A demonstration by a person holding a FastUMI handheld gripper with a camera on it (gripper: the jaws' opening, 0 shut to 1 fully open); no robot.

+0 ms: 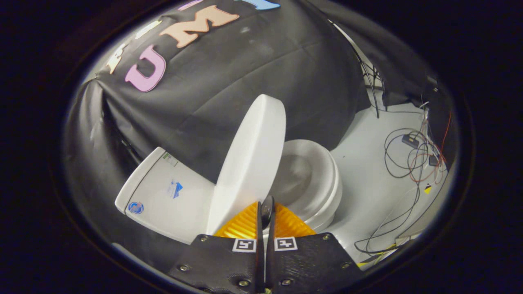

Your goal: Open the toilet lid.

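Toilet lid [249, 163] raised, tilted near upright just ahead of the gripper [267, 209]; fingers pressed together w/ a thin dark edge pinched between tips, can't tell what it is. Tank [163, 196] left of fingers, bowl seat [318, 179] beyond-right, cables [412, 163] on floor far right.

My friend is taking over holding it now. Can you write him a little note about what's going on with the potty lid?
Tongs: fingers nearly together, pinching the near edge of the toilet lid between them.
Toilet lid: lifted well up off the seat, standing roughly on edge, tilted toward the tank. The bowl is uncovered.
Done: lid gripped and raised most of the way.
Left: probably swing it the rest of the way back to rest by the tank, then let go.
Note: loose cables lie on the floor beyond the toilet.
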